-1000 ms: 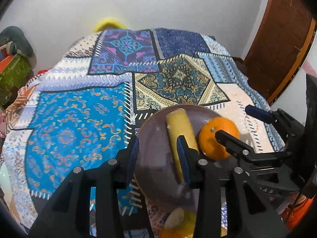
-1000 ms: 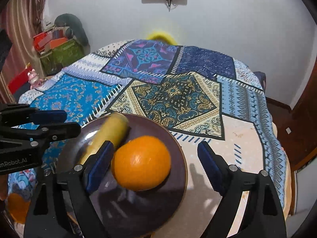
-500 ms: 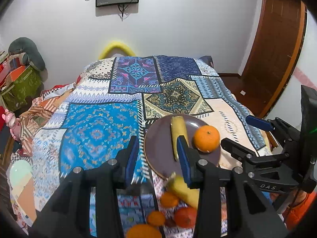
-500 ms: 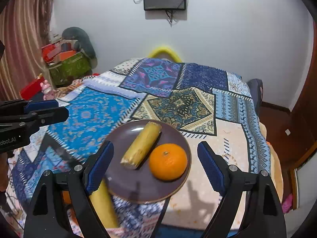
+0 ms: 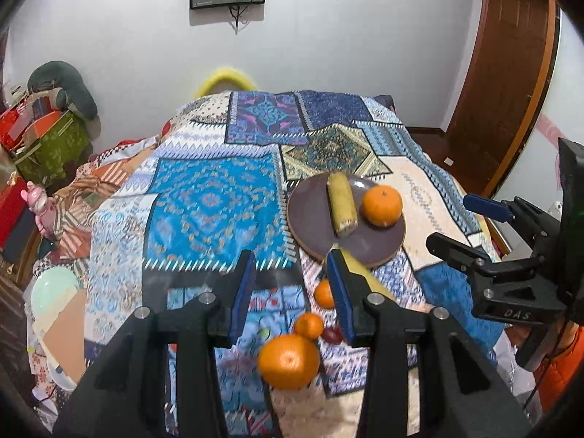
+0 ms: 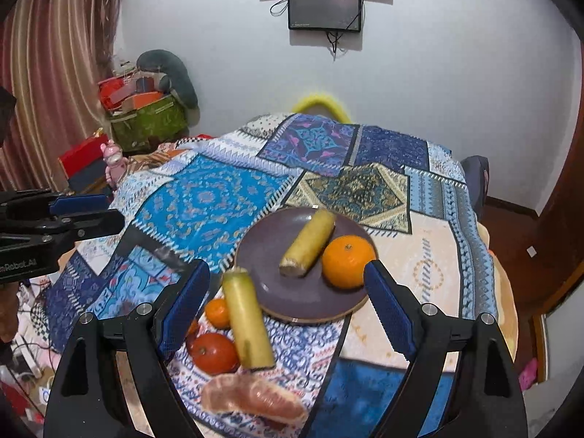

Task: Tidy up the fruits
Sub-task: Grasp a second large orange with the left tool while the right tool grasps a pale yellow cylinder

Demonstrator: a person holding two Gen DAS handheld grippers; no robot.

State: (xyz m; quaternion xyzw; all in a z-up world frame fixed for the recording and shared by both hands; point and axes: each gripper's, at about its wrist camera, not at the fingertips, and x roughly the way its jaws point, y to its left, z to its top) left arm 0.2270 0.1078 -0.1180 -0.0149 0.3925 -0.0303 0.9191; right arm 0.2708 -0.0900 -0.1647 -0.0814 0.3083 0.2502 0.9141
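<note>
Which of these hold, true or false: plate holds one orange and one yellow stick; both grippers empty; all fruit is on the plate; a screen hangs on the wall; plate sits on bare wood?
1. The plate holds one orange and one yellow stick. True.
2. The left gripper and right gripper hold nothing. True.
3. All fruit is on the plate. False: a second yellow stick and small oranges lie on the patterned cloth.
4. A screen hangs on the wall. True.
5. The plate sits on bare wood. False: on the cloth.

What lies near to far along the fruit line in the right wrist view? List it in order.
Peeled pinkish citrus segment → red-orange tomato-like fruit → small orange tangerine → round dark purple plate → yellow-green stalk piece on it.
</note>
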